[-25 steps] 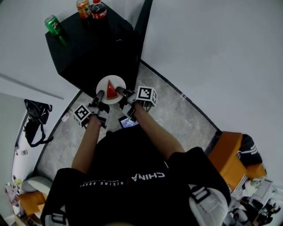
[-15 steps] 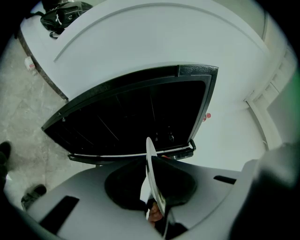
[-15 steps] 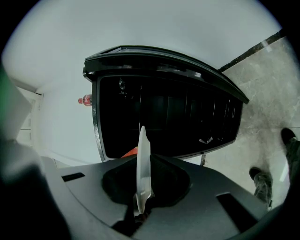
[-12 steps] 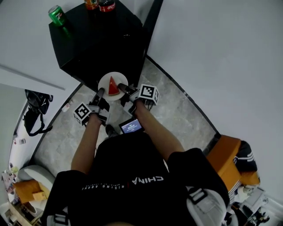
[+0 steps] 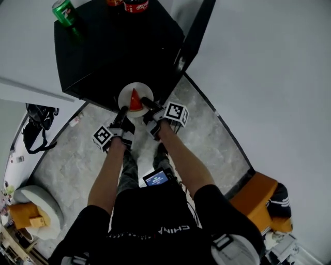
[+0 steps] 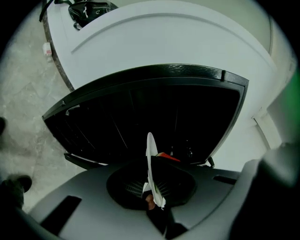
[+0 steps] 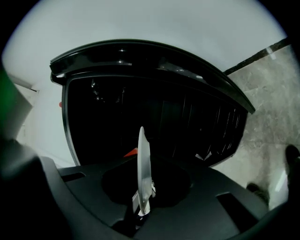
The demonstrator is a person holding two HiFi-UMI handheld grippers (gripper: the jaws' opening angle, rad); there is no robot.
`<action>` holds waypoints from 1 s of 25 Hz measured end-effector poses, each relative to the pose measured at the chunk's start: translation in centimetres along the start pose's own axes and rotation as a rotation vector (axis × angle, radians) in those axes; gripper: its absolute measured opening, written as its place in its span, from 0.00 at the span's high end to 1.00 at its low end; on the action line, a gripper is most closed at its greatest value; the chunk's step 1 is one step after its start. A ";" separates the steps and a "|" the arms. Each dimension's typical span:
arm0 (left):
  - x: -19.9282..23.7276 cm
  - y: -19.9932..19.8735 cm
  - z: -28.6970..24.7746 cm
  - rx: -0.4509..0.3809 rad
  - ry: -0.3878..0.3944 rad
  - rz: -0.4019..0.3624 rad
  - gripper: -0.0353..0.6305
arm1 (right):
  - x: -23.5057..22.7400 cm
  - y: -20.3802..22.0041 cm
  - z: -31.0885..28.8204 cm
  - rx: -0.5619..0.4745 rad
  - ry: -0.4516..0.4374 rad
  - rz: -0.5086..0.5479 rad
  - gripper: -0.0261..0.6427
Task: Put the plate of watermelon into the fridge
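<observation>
Straps of a black bag [image 5: 32, 129] lie against the wall at the far left of the head view, above a grey marbled floor [image 5: 72, 165]. Further in stands the black fridge [image 5: 103, 57]. A green can [image 5: 63, 10] sits on its top near the left rear corner, and a bottle with a red label [image 5: 137, 4] is cut off by the upper edge of the view.

Below the fridge's front, the person's two forearms reach forward side by side. The left tool [image 5: 122, 115] is clamped on the near-left rim of the white plate [image 5: 125, 95]. In the left gripper view the rim shows edge-on, pinched between the jaws, with the fridge's dark front just beyond. The plate is held level in the air just in front of the fridge, above the floor. A red wedge of watermelon [image 5: 136, 101] lies on it, point towards the fridge. The right tool [image 5: 148, 105] is closed on the plate's near-right rim. The right gripper view shows the thin white edge gripped between its jaws, with a red tip of fruit to the left.

Lower down, a phone [image 5: 156, 178] with a lit screen hangs at the person's waist. An orange seat [image 5: 257, 196] stands at the far right by the wall.
</observation>
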State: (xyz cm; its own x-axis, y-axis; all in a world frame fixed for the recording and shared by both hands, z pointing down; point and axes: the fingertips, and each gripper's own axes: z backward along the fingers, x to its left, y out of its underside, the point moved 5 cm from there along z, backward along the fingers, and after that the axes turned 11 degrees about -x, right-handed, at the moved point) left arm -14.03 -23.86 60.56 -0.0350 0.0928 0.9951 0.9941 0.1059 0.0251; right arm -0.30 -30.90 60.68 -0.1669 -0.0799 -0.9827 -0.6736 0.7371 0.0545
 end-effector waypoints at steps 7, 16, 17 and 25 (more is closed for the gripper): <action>3.9 -1.2 -3.3 -0.142 -0.041 0.038 0.91 | -2.8 -1.6 -5.0 0.046 0.027 0.075 0.92; 7.6 -2.1 -7.4 -0.310 -0.092 0.070 0.92 | -5.1 -3.9 -9.7 0.100 0.108 0.357 0.91; 8.0 -2.3 -7.8 -0.326 -0.099 0.081 0.92 | -5.2 -4.1 -9.9 0.108 0.115 0.389 0.91; 9.5 -4.6 -9.7 -0.401 -0.148 0.052 0.91 | -5.4 -4.3 -9.8 0.149 0.113 0.535 0.86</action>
State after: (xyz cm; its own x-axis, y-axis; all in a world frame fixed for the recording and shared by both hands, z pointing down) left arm -17.97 -33.11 70.79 0.0306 0.2320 0.9722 0.9552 -0.2934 0.0399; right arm -3.49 -40.22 67.50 -0.5389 0.2653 -0.7995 -0.3660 0.7811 0.5059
